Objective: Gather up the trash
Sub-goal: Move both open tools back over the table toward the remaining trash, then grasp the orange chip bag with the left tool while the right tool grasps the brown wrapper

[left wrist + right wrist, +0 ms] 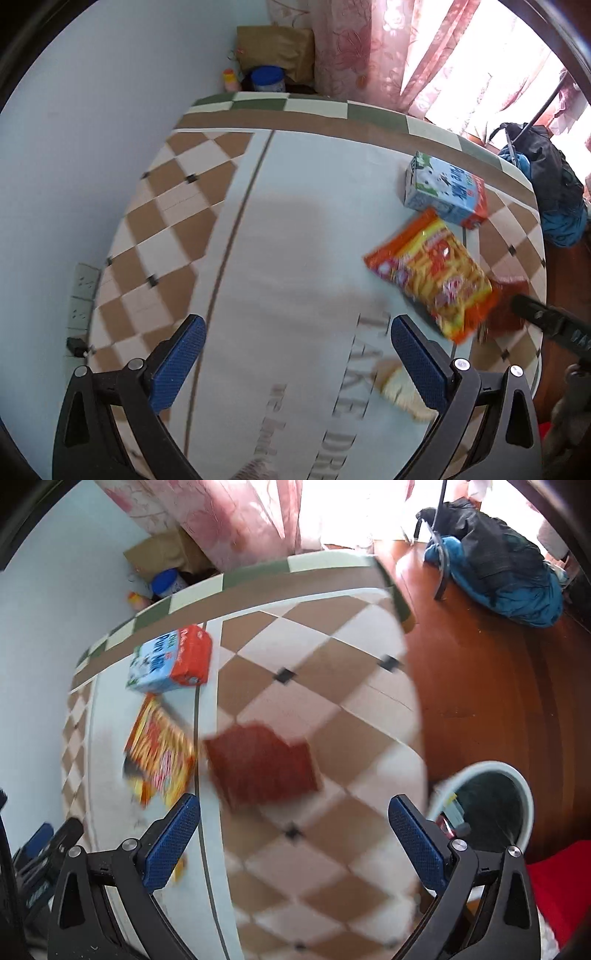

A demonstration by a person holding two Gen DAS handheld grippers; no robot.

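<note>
Both the left gripper [297, 354] and the right gripper [293, 830] are being held with jaws apart and empty. The red wrapper [260, 762] is lying at 12 o'clock of the right gripper, the snack packet [159, 753] at 10 o'clock, on the surface [332, 709]. A flat wrapper is judged likely to slip; the bin [517, 775] is standing at 3 o'clock.

A home room: floral pink curtains [354, 48], wooden floor [480, 672], checked tablecloth [184, 206] on a table.
</note>
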